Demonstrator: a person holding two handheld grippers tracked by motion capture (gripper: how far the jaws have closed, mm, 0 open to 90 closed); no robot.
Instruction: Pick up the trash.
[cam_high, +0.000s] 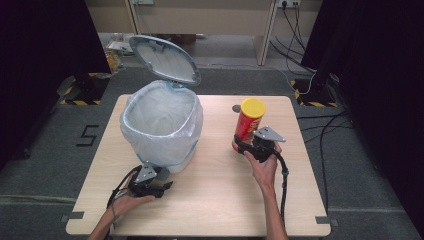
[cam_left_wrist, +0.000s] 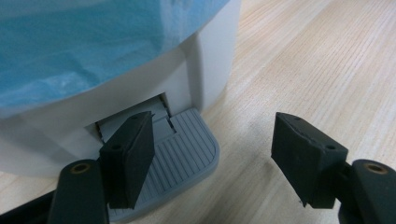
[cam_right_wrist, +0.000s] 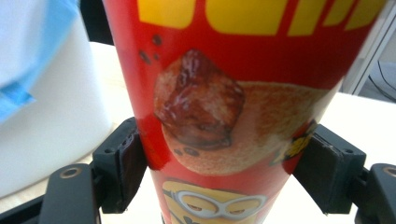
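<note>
Red crisp can (cam_high: 248, 122) beside bag-lined bin (cam_high: 161, 125)

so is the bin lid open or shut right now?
Open. The lid stands tilted up behind the bin, leaving the bag-lined mouth uncovered, while the left gripper has one jaw resting on the pedal.

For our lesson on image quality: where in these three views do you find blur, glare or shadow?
High view: evenly lit, dark curtains at the sides, soft overall. Left gripper view: the grey ribbed pedal is sharp and the blue bin liner is blurred. Right gripper view: the red crisp can is slightly soft, with glare on its left edge.
</note>
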